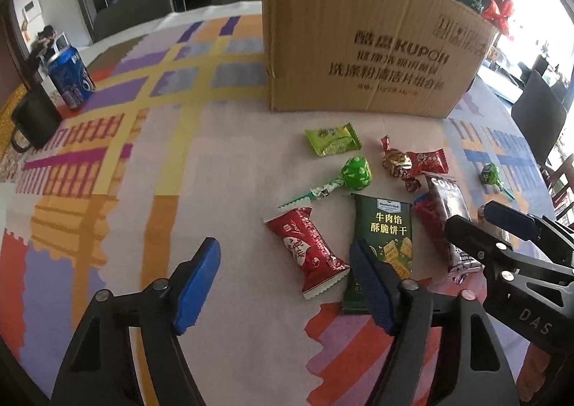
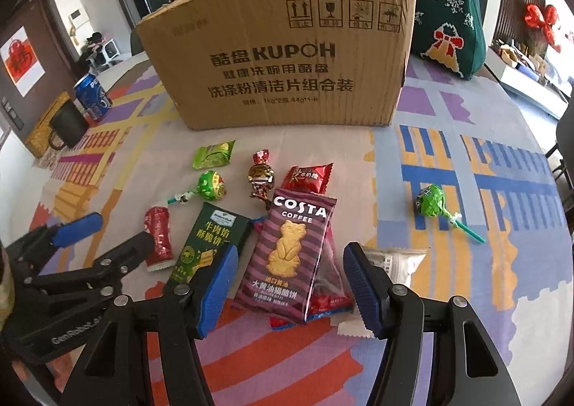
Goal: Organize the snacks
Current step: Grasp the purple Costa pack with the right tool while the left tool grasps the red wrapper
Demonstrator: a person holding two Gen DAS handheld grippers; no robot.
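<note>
A big cardboard box (image 2: 283, 57) stands on the patterned tablecloth (image 2: 466, 162), and the snacks lie scattered just in front of it: a green candy (image 2: 212, 154) nearest the box, a green lollipop (image 2: 211, 185) and a foil-wrapped chocolate (image 2: 261, 174) a little further out, and another lollipop (image 2: 432, 205) off to the box's right. The right gripper (image 2: 290, 293) hangs with its jaws spread wide on either side of the purple biscuit packet (image 2: 290, 259), not touching it. The left gripper (image 1: 287, 284) is also wide open, over the red wafer packet (image 1: 308, 251) and the dark green cracker packet (image 1: 385, 237).
</note>
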